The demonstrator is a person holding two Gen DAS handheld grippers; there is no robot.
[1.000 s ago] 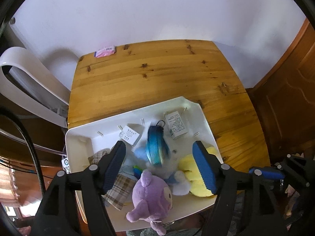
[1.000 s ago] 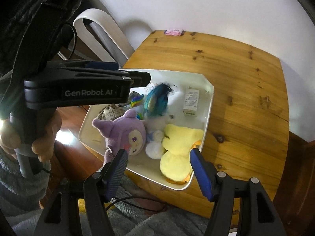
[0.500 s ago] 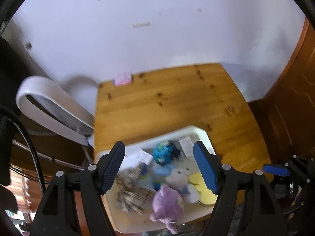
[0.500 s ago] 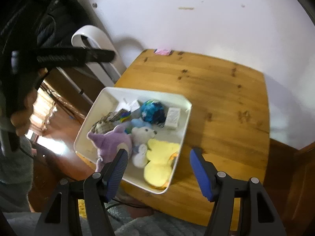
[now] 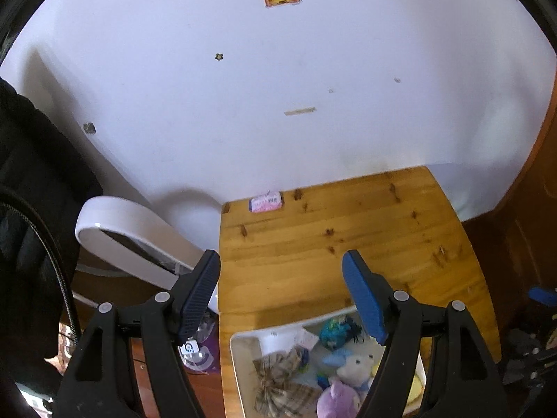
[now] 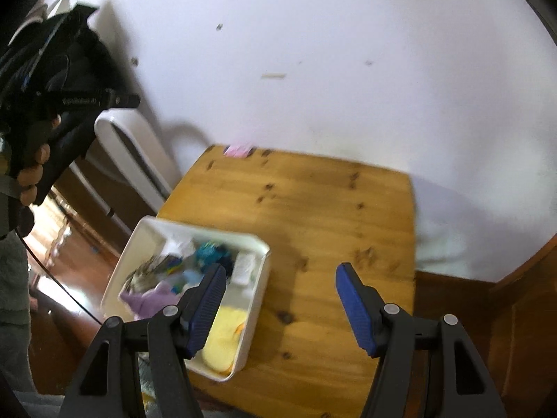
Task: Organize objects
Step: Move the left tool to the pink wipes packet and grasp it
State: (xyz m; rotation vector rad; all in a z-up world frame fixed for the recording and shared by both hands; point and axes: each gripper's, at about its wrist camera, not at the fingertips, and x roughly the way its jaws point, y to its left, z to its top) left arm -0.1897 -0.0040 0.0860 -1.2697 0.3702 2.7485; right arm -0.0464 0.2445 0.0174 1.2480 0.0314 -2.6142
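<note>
A white tray (image 5: 240,355) (image 6: 259,291) sits at the near left corner of a wooden table (image 5: 334,250) (image 6: 327,209). It holds a purple plush (image 5: 336,400) (image 6: 153,301), a yellow plush (image 6: 226,341), a white-and-blue plush (image 5: 351,362), a teal ball (image 5: 336,329) (image 6: 209,254), a plaid cloth (image 5: 282,383) and small white boxes (image 6: 245,268). My left gripper (image 5: 280,268) is open and empty, high above the table. My right gripper (image 6: 280,282) is open and empty, above the tray's right edge.
A small pink packet (image 5: 266,203) (image 6: 238,149) lies at the table's far edge by the white wall. A white chair back (image 5: 132,233) (image 6: 132,153) stands left of the table. A wooden door frame (image 6: 522,313) is at the right.
Both grippers have risen and pulled back from the tray, which now looks smaller and lower in both views. More wall shows. Both stay open and empty.
</note>
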